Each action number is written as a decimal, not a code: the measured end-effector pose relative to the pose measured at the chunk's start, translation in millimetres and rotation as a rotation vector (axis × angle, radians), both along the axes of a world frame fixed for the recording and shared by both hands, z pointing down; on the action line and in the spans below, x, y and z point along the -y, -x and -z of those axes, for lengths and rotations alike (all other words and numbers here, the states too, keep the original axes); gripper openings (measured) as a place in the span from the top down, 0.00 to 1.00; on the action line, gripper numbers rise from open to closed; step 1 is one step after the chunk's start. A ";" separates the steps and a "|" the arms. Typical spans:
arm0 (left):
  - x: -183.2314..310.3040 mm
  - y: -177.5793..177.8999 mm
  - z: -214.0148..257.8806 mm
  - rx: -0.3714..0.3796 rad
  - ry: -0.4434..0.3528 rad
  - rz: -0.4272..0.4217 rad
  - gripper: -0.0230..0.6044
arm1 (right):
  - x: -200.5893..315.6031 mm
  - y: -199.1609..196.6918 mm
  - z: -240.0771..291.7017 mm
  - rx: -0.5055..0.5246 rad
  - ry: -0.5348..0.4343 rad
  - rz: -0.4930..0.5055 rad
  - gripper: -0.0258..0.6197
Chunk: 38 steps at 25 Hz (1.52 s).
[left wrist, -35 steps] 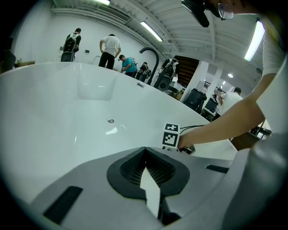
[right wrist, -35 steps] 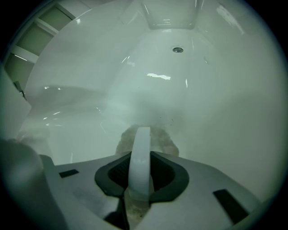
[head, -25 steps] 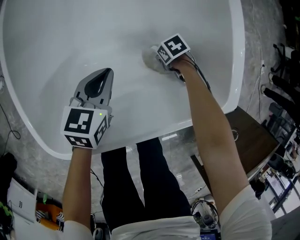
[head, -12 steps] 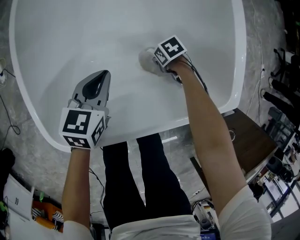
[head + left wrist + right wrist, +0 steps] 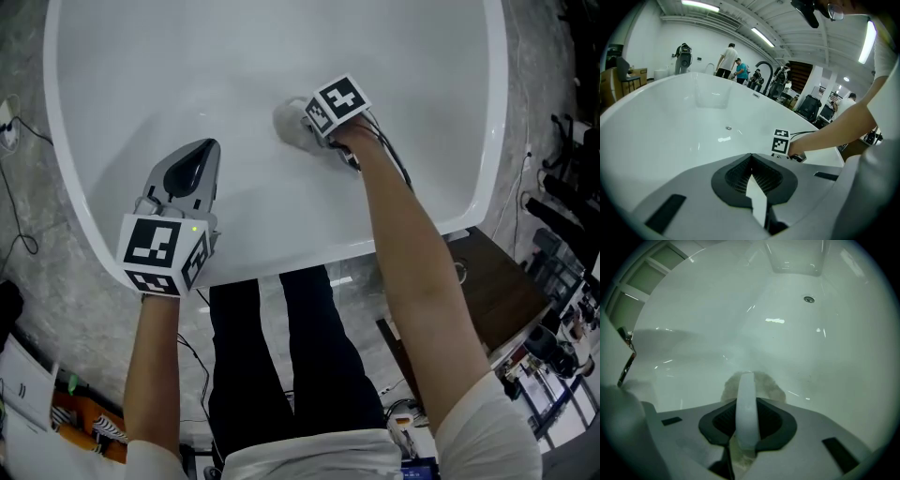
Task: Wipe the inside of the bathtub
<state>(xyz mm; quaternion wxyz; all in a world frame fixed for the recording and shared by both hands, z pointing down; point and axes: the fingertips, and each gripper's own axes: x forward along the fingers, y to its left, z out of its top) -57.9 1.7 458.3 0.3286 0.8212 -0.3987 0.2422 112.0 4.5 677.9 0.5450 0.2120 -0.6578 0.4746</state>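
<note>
Between right gripper (image 5: 746, 426) fingers (image 5: 780, 422), unseen overhead: sponge handle (image 5: 746, 397).

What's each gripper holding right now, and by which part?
Right gripper grips a fluffy scrubbing pad by its white handle; left gripper holds nothing, jaws shut.

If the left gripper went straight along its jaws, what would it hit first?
Likely the bathtub's bare inner wall; the right gripper and its wiping pad sit right of that line. Depth is uncertain.
</note>
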 end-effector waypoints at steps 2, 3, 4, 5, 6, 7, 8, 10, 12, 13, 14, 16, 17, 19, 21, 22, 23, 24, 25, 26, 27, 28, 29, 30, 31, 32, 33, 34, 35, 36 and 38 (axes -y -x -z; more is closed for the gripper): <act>-0.9 7.0 0.3 -0.001 0.000 0.011 0.95 | -0.5 11.9 0.4 0.012 -0.002 0.007 0.82; -1.6 9.3 0.9 -0.001 0.000 0.015 0.95 | -1.0 16.8 1.1 0.018 -0.002 0.010 0.82; -2.4 11.3 1.6 -0.002 0.000 0.018 0.95 | -1.6 21.2 1.8 0.022 -0.003 0.013 0.82; -3.0 13.7 2.2 -0.002 0.000 0.022 0.95 | -2.1 25.8 2.2 0.027 -0.003 0.016 0.82; -3.4 17.0 2.6 -0.002 -0.001 0.026 0.95 | -2.5 31.1 2.3 0.031 -0.003 0.018 0.82; -3.7 20.7 3.0 -0.003 -0.002 0.030 0.95 | -2.9 36.9 2.1 0.035 -0.003 0.021 0.82; -3.8 24.5 3.4 -0.003 -0.003 0.034 0.95 | -3.3 42.9 1.8 0.040 -0.002 0.023 0.82; -3.7 31.2 3.9 -0.005 -0.006 0.041 0.95 | -3.9 54.3 1.2 0.049 -0.001 0.028 0.82; -3.7 36.7 4.8 -0.008 -0.009 0.047 0.95 | -4.1 64.1 1.0 0.058 -0.001 0.031 0.82; -3.6 39.1 5.7 -0.010 -0.010 0.050 0.95 | -4.0 68.4 1.2 0.062 -0.002 0.032 0.82; -3.4 41.4 6.9 -0.012 -0.012 0.054 0.95 | -3.8 72.4 1.7 0.066 -0.002 0.032 0.82; -3.2 45.4 9.6 -0.016 -0.016 0.062 0.95 | -4.0 80.5 3.0 0.079 -0.002 0.028 0.82; -3.3 47.1 11.2 -0.018 -0.017 0.067 0.95 | -4.6 84.5 3.5 0.086 -0.002 0.026 0.82; -3.7 50.0 14.3 -0.022 -0.020 0.074 0.95 | -5.9 91.3 4.5 0.095 -0.001 0.027 0.82; -4.2 53.3 16.6 -0.021 -0.022 0.078 0.95 | -6.5 98.5 5.9 0.102 0.000 0.034 0.82; -4.7 55.5 17.4 -0.021 -0.021 0.080 0.95 | -7.0 103.1 6.6 0.107 0.001 0.041 0.82; -5.4 57.9 18.0 -0.020 -0.021 0.083 0.95 | -7.7 108.4 7.0 0.112 0.001 0.048 0.82; -6.1 60.7 18.5 -0.020 -0.020 0.087 0.95 | -8.5 114.6 7.4 0.118 0.001 0.055 0.82; -6.8 63.6 19.1 -0.020 -0.019 0.092 0.95 | -9.3 121.9 7.8 0.127 0.002 0.061 0.82; -7.4 66.5 19.8 -0.021 -0.018 0.096 0.95 | -10.2 130.2 8.4 0.138 0.003 0.067 0.82; -8.0 69.0 20.8 -0.022 -0.017 0.099 0.95 | -11.1 138.9 9.3 0.150 0.003 0.072 0.82; -8.6 70.9 22.1 -0.022 -0.016 0.102 0.95 | -11.9 147.2 10.4 0.162 0.003 0.078 0.82; -9.3 72.2 23.3 -0.023 -0.015 0.104 0.95 | -12.6 154.8 11.5 0.172 0.003 0.083 0.82; -9.9 73.3 24.4 -0.024 -0.014 0.106 0.95 | -13.4 161.7 12.5 0.182 0.003 0.087 0.82; -10.6 74.4 25.2 -0.025 -0.012 0.109 0.95 | -14.1 168.4 13.4 0.191 0.003 0.091 0.82; -11.1 75.8 25.8 -0.027 -0.010 0.113 0.95 | -15.0 175.1 14.2 0.199 0.003 0.095 0.82; -11.1 77.1 26.5 -0.028 -0.008 0.119 0.95 | -16.0 181.9 15.0 0.207 0.002 0.099 0.82; -10.5 78.3 27.1 -0.028 -0.007 0.125 0.95 | -16.8 188.4 15.9 0.213 0.001 0.102 0.82; -9.4 79.3 27.7 -0.027 -0.007 0.132 0.95 | -17.4 194.5 16.9 0.218 0.000 0.106 0.82; -8.4 79.9 28.6 -0.027 -0.008 0.138 0.95 | -18.4 200.1 18.2 0.224 0.000 0.110 0.82; -7.9 81.8 31.8 -0.028 -0.009 0.148 0.95 | -21.7 211.2 21.4 0.237 0.002 0.117 0.82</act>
